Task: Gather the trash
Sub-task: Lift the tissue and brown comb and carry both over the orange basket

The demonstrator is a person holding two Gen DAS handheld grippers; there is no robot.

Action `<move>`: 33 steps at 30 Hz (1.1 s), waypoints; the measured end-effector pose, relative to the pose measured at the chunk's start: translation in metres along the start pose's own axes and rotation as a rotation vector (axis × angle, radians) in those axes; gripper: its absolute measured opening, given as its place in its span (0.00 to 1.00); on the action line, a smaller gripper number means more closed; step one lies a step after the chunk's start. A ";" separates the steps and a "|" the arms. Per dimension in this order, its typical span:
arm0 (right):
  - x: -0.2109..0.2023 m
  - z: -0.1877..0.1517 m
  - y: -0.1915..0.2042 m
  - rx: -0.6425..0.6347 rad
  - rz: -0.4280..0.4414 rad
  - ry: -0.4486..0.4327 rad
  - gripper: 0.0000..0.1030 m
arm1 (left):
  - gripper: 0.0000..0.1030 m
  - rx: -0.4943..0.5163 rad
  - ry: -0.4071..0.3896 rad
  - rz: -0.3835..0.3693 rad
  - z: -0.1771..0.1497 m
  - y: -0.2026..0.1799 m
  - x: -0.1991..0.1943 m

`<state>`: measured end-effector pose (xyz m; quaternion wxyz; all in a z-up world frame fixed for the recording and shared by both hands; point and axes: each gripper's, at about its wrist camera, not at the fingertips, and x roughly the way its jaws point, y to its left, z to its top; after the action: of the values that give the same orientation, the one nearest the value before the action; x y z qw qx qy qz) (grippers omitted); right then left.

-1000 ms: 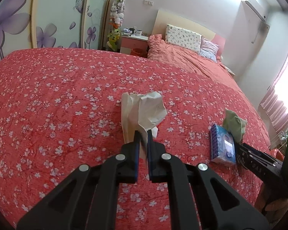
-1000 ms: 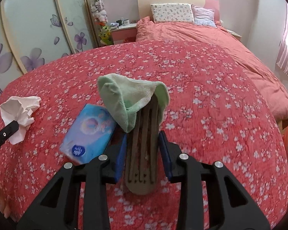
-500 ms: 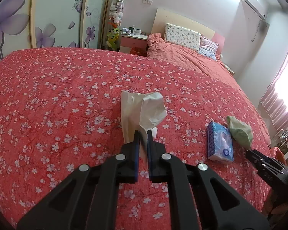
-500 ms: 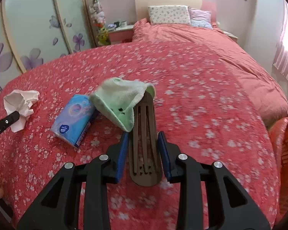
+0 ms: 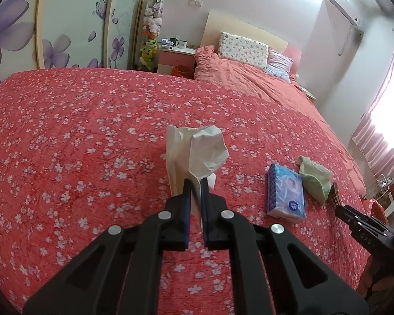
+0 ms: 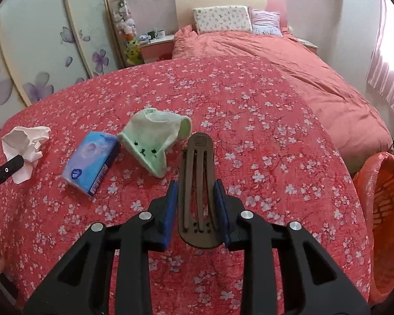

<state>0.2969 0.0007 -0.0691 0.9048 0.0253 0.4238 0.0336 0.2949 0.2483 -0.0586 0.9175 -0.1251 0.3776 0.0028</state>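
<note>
1. The left claw (image 5: 194, 183) angles down toward the bed, its jaws nearly together and pinched on the lower end of a crumpled white tissue (image 5: 197, 152), which stands up above the pads, off the bedspread.
2. The right claw (image 6: 195, 183) also tilts down over the bed; its blue pads press both sides of a brown slotted hair clip (image 6: 197, 183) that points forward along the fingers. These jaws have just been closing a little on the clip.
3. In the right wrist view the left claw's tip shows at the left edge with the tissue in it; in the left wrist view the right claw shows at the right edge, low.
4. Just beyond the clip's tip, a light green cloth (image 6: 155, 139) lies on the red flowered bedspread (image 6: 275, 131), apart from the clip.
5. A blue tissue pack (image 6: 92, 160) lies just beside the cloth, on its left.
6. An orange basket (image 6: 386, 210) stands off the bed's right edge.
7. Farther back lie a salmon duvet (image 6: 289, 60) and two pillows (image 6: 223, 19) against the headboard.
</note>
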 end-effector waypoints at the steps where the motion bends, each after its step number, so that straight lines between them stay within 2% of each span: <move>1: 0.000 0.000 0.001 -0.005 -0.002 -0.004 0.29 | 0.08 0.000 0.003 0.000 0.000 -0.001 0.001; 4: 0.004 0.000 0.004 -0.003 -0.006 -0.010 0.36 | 0.08 -0.007 0.014 -0.006 0.000 -0.002 0.005; 11: 0.020 0.005 0.004 0.000 -0.027 0.008 0.37 | 0.11 -0.007 0.022 -0.003 0.000 -0.003 0.013; 12: 0.021 0.004 0.004 0.001 -0.037 0.009 0.36 | 0.11 -0.009 0.025 -0.004 0.000 -0.004 0.015; 13: 0.021 0.004 0.002 0.005 -0.036 0.005 0.30 | 0.11 -0.011 0.028 -0.003 0.000 -0.004 0.016; 16: 0.017 0.002 -0.002 0.008 -0.020 0.002 0.29 | 0.17 -0.013 0.036 0.001 -0.001 -0.005 0.021; 19: 0.013 -0.001 -0.008 0.022 -0.011 -0.003 0.29 | 0.16 -0.022 0.043 -0.005 0.000 -0.005 0.026; 23: -0.003 -0.005 -0.013 0.032 -0.002 -0.029 0.29 | 0.07 -0.026 0.025 -0.023 0.004 -0.005 0.022; 33: -0.074 -0.005 -0.033 0.064 0.010 -0.170 0.29 | 0.06 0.031 -0.073 -0.045 0.014 -0.037 -0.033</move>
<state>0.2473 -0.0387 -0.0178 0.9360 0.0590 0.3464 0.0226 0.2845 0.2187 -0.0173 0.9323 -0.1192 0.3410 -0.0193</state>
